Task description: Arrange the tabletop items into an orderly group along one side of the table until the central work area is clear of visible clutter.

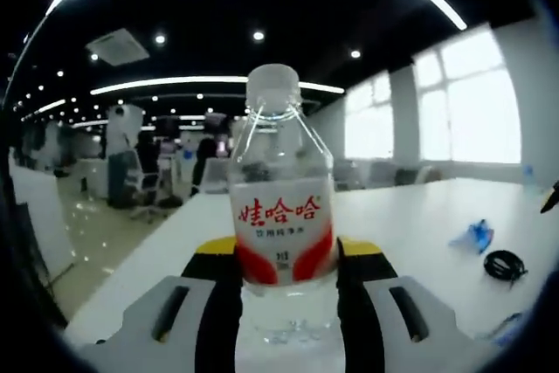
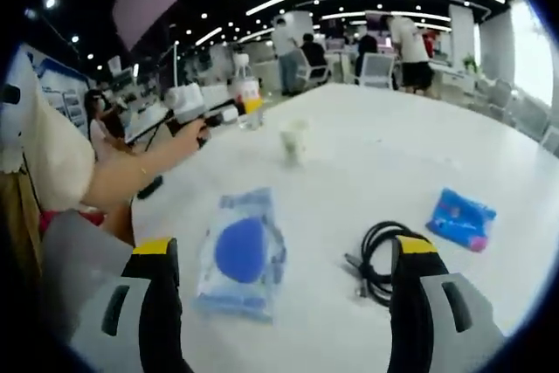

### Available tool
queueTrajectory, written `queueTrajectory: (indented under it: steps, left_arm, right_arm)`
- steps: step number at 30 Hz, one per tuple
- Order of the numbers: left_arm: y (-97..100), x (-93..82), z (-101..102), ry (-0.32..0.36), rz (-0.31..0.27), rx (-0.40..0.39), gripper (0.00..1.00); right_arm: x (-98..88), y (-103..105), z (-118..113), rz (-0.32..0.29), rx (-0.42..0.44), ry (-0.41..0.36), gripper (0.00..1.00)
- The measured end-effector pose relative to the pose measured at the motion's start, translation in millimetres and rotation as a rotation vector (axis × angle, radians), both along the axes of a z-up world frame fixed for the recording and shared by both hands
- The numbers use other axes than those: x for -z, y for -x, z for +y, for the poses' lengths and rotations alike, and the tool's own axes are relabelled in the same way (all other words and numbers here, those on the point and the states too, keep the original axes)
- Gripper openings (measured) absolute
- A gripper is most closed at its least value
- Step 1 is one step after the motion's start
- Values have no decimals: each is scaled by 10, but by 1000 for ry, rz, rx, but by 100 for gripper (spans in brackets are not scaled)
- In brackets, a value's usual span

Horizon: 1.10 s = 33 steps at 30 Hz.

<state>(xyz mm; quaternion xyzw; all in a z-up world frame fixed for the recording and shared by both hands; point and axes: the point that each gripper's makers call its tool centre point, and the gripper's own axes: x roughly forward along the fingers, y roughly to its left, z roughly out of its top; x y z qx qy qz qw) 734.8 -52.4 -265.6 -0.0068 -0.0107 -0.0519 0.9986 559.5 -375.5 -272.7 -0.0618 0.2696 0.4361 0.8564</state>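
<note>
A clear water bottle [image 1: 281, 207] with a white cap and a red label stands upright over the white table [image 1: 410, 216], and my left gripper [image 1: 288, 255] is shut on its lower body. The right gripper view has that left gripper [image 2: 208, 116] at the far left edge, held by a person's hand, with the bottle [image 2: 250, 99] in it. My right gripper [image 2: 286, 249] is open above the near part of the table. Between its jaws lie a clear packet with a blue disc [image 2: 240, 252] and a coiled black cable [image 2: 377, 258].
A small blue packet [image 2: 461, 217] lies right of the cable, and a small pale cup [image 2: 294, 141] stands mid-table. The left gripper view shows the blue packet [image 1: 476, 236] and the cable [image 1: 505, 265] at the right. A person's arm [image 2: 131, 176] reaches along the left edge. Chairs and people are behind.
</note>
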Motion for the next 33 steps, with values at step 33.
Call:
queueTrajectory:
  steps: [33]
  left_arm:
    - [-264, 622, -60, -44, 69, -6, 39]
  right_arm:
    - [138, -40, 86, 23, 21, -28, 96]
